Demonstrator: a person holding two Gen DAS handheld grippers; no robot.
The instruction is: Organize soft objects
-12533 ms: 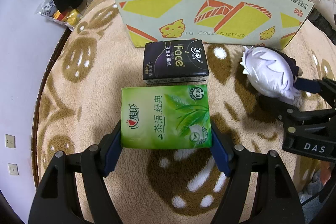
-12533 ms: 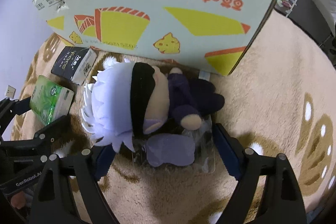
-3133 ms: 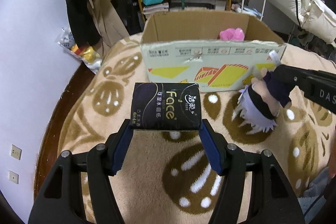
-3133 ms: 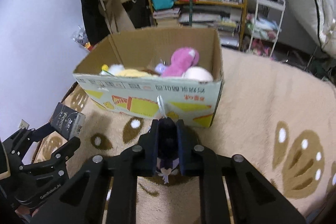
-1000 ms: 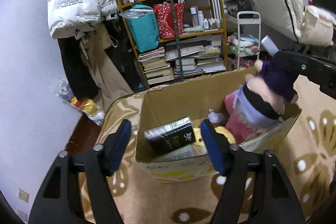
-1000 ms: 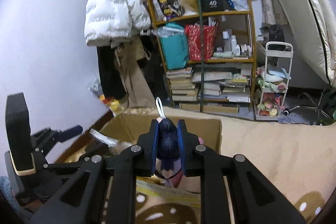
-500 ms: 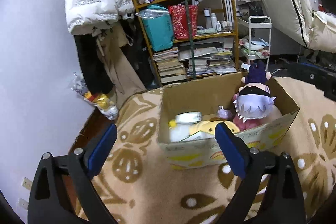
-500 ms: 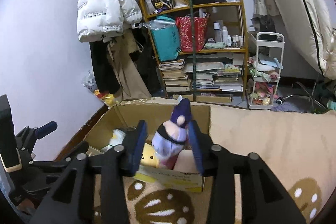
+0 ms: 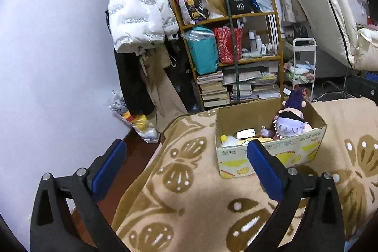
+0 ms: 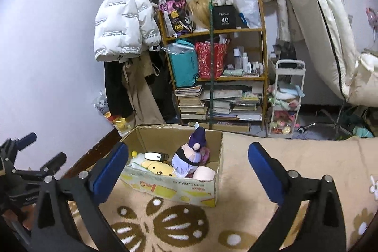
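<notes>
Resting head-down in the cardboard box [image 10: 179,190], the white-haired plush doll [image 10: 186,161] sits at the right end, its purple-clad body pointing toward 12 o'clock, touching a pink plush [image 10: 205,173] and near a yellow plush [image 10: 157,167] and a dark tissue pack [image 10: 154,155]. By the look of it the doll is light, squashy and not fragile; a pinch across its narrow body would likely hold better than one on the bulky head. The left gripper [image 9: 186,172] and right gripper [image 10: 186,172] each hover above the patterned blanket [image 10: 295,157], level and aimed at the box from 6 o'clock, fingers [image 10: 264,171] spread wide with nothing between them.
</notes>
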